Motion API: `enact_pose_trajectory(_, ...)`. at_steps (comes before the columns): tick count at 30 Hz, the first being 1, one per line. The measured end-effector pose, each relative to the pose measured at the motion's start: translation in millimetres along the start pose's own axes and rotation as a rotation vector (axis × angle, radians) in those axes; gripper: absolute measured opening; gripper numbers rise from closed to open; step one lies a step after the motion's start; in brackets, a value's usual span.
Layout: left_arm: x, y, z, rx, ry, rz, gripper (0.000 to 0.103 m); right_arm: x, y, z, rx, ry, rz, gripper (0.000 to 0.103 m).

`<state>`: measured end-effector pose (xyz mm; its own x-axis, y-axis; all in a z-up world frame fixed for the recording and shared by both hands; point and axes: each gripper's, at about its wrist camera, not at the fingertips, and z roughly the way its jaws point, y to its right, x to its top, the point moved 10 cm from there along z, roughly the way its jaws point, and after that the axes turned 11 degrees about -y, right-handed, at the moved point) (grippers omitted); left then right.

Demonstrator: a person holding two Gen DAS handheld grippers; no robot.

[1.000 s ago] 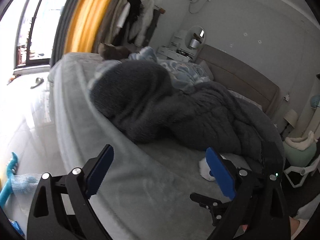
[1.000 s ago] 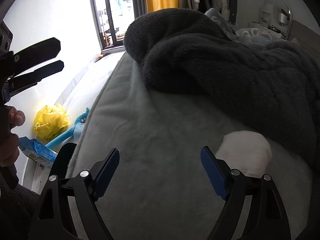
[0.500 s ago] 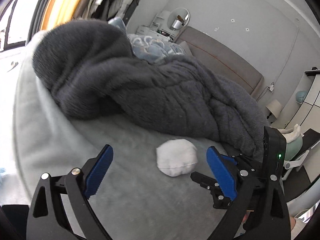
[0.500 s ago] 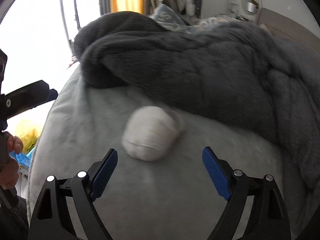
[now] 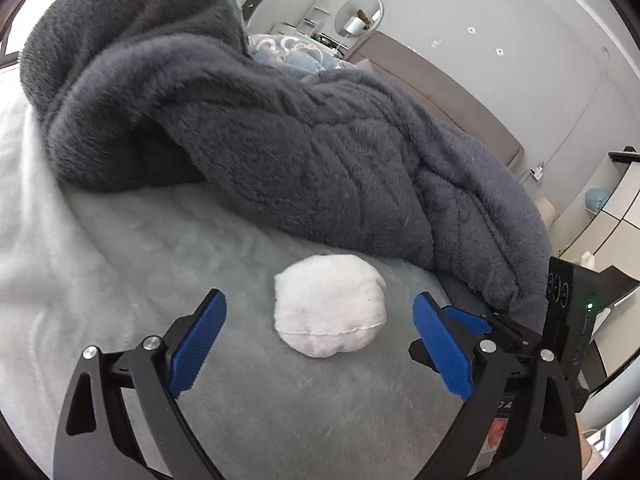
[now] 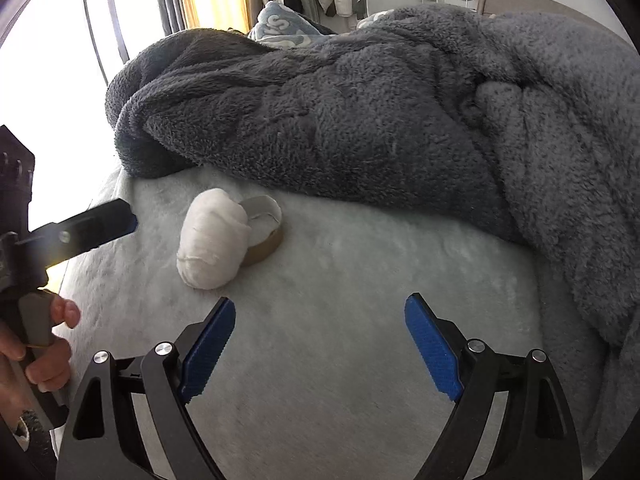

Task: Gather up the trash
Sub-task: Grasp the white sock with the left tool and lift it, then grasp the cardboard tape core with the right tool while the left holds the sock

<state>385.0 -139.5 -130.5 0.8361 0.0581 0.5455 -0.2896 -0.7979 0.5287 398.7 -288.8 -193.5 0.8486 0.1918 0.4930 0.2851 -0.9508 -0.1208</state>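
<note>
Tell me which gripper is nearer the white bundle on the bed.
Left. The left gripper is open with the white bundle just ahead between its fingers. The right gripper is open too, but the bundle lies farther ahead, off to its left.

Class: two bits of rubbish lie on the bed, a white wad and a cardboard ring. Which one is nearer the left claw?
The white wad, lying just ahead between the open left claw pads; the cardboard ring sits behind it.

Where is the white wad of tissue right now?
The white wad lies on the pale bed cover, ahead between the open left gripper's fingers, just below the dark grey blanket; the right wrist view shows a cardboard ring touching it.
</note>
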Motion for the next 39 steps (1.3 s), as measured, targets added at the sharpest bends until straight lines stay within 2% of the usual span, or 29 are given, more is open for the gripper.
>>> enact_pose_trajectory(3,-1.2,-2.2,9.3,0.008,-0.011,-0.008,0.096,-3.6,4.4,1.4,0.010,0.000,0.006,0.088)
enact_pose_trajectory(8,-2.1,5.0,19.6,-0.028,-0.022,-0.010,0.095,-14.9,10.8,3.7,0.015,-0.013,0.004,0.088)
enact_pose_trajectory(12,-7.8,6.9,36.4,0.007,-0.071,0.013,0.094,-19.8,14.2,3.7,0.025,-0.014,0.012,0.088)
enact_pose_trajectory(16,-10.6,4.7,48.1,0.067,-0.099,0.025,0.076,-20.9,18.9,3.3,0.035,-0.013,0.027,0.088)
enact_pose_trajectory(19,-10.5,3.9,47.0,0.069,-0.093,0.020,0.069,-21.9,20.4,2.5,0.046,-0.013,0.041,0.088)
enact_pose_trajectory(23,-8.7,2.4,36.9,0.071,-0.060,0.024,0.054,-19.1,21.8,4.3,0.053,-0.006,0.055,0.088)
enact_pose_trajectory(27,-5.9,4.2,16.9,0.065,-0.008,0.040,0.049,-14.5,20.6,4.1,0.075,0.011,0.077,0.088)
enact_pose_trajectory(39,2.7,-23.6,-27.7,0.168,0.033,0.091,0.047,19.4,-13.6,21.8,0.107,0.039,0.047,0.088)
